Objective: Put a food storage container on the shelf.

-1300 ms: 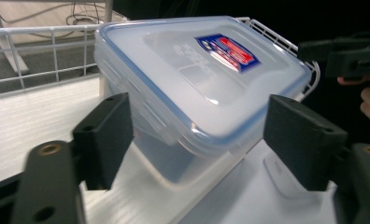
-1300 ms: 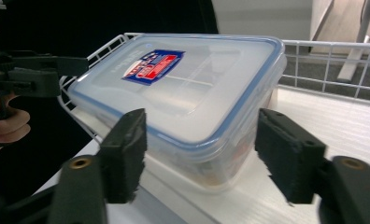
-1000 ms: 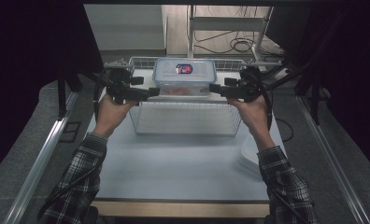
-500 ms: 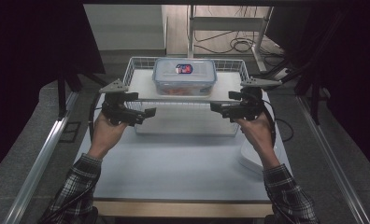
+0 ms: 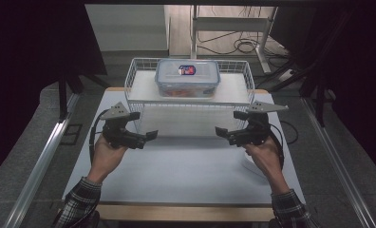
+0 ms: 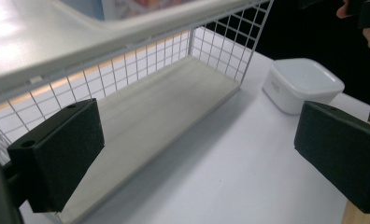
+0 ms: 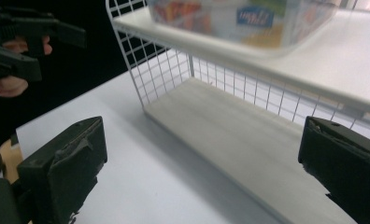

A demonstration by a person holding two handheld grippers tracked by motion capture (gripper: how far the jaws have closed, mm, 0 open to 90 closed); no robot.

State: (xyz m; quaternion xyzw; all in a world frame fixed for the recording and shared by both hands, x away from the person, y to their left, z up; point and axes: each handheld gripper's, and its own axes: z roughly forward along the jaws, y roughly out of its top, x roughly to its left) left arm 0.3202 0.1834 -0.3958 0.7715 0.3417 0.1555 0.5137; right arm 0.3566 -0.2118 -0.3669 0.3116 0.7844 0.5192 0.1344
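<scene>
Jaws on both the left gripper point(image 5: 148, 137) and the right gripper point(image 5: 220, 132) have just been opening and now stand spread with nothing between them, low over the white counter point(image 5: 186, 171) before one wire shelf rack point(image 5: 188, 97). One lidded plastic box point(image 5: 187, 77) rests on its top shelf; probably light, stiff and slippery, it is best pinched at both short ends, and one small white tub point(image 6: 302, 84) sits beside the rack.

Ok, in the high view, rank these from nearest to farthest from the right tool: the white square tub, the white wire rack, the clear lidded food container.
1. White square tub, just below the right tool, partly behind the hand.
2. White wire rack, ahead across the table.
3. Clear lidded food container, up on the rack's top shelf.
</scene>
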